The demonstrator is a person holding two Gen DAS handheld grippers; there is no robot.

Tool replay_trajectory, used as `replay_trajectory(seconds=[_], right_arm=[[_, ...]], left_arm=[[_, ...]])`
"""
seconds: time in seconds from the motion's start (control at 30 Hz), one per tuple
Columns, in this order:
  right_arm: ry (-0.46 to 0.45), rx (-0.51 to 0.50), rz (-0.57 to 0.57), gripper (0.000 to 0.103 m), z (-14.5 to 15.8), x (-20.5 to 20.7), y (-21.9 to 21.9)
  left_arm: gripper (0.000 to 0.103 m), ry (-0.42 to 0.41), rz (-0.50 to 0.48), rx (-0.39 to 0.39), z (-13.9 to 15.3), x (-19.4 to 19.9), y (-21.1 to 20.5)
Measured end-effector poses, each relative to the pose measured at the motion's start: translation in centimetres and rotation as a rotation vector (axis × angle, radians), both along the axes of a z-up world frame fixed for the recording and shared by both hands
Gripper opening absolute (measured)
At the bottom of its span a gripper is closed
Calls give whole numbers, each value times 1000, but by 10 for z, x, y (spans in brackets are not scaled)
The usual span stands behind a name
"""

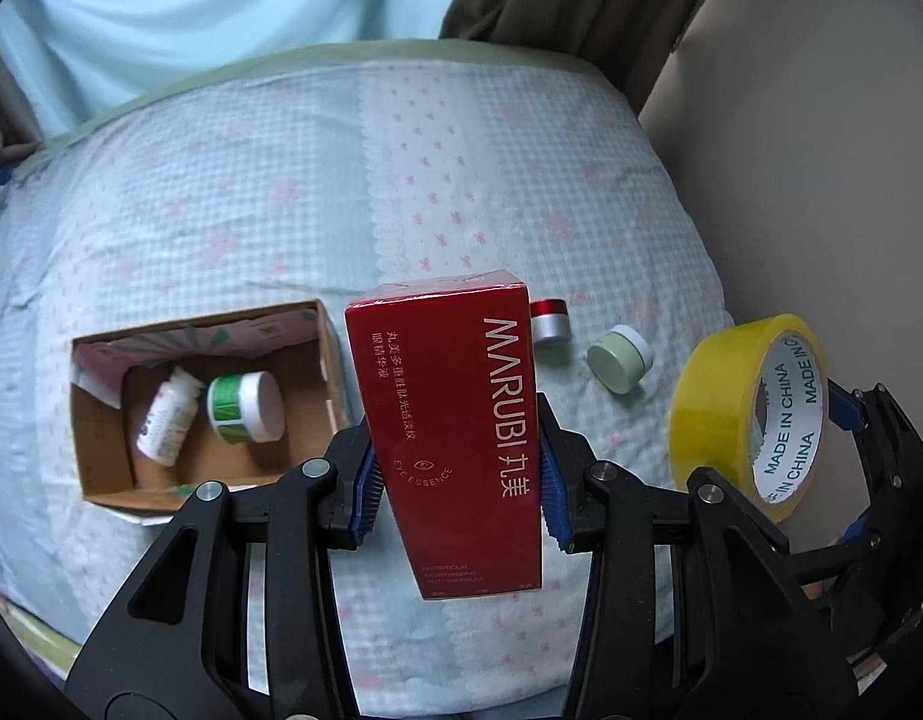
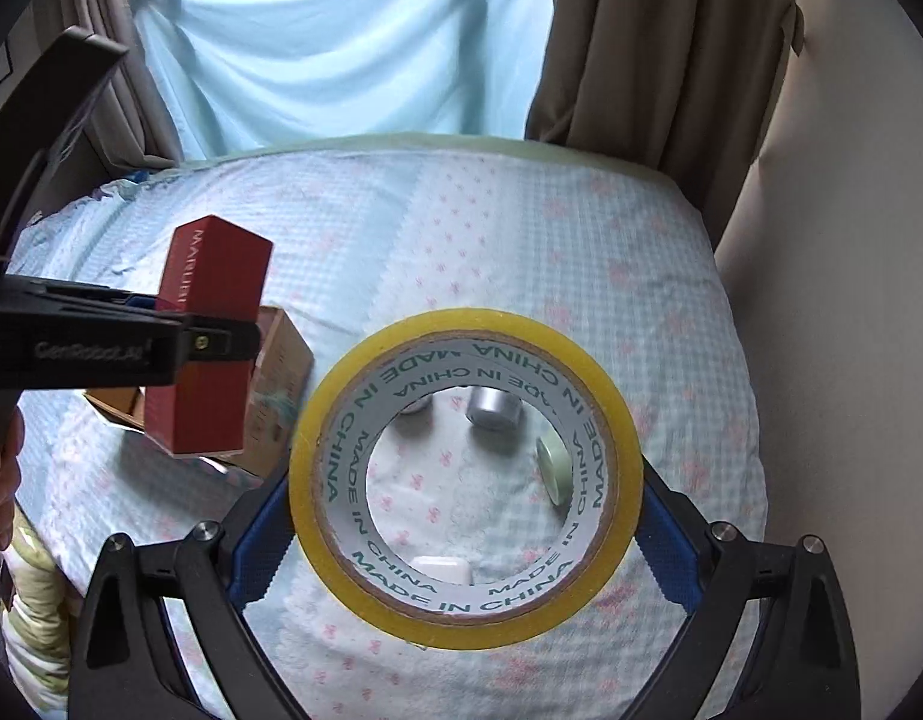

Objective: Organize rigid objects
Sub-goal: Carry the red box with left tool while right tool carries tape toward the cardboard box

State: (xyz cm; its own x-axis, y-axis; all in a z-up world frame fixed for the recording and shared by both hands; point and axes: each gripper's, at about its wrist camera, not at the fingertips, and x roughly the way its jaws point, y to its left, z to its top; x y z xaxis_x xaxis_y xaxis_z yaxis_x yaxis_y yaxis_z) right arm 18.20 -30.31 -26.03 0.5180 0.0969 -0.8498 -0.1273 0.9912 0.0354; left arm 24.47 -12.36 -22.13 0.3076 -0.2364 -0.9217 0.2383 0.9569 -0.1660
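My left gripper [image 1: 458, 480] is shut on a red Marubi box [image 1: 455, 420] and holds it upright above the bed, just right of an open cardboard box [image 1: 101, 438]. That box holds a white bottle [image 1: 164, 420] and a green-and-white jar [image 1: 245, 408]. My right gripper [image 2: 461, 531] is shut on a yellow tape roll [image 2: 461, 480], held in the air; the roll also shows in the left wrist view [image 1: 749, 408]. The red box [image 2: 206, 342] and cardboard box [image 2: 281, 360] show at left in the right wrist view.
On the checked bedspread [image 1: 281, 192] lie a red-and-silver jar [image 1: 550, 321] and a pale green jar [image 1: 617, 357]. Through the tape roll I see a silver jar [image 2: 493, 408], the green jar [image 2: 551, 468] and a small white item [image 2: 443, 570]. A wall [image 1: 821, 120] stands right.
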Motion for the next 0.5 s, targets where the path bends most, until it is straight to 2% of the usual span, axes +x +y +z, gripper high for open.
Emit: replay_trajectory(seconds=[0.2, 0.5], right_arm=[[-31, 17, 34, 97, 42, 5, 40], [-14, 57, 13, 97, 71, 14, 134]], left_arm=[[39, -52, 54, -37, 32, -6, 65], [39, -62, 20, -37, 33, 4, 174]])
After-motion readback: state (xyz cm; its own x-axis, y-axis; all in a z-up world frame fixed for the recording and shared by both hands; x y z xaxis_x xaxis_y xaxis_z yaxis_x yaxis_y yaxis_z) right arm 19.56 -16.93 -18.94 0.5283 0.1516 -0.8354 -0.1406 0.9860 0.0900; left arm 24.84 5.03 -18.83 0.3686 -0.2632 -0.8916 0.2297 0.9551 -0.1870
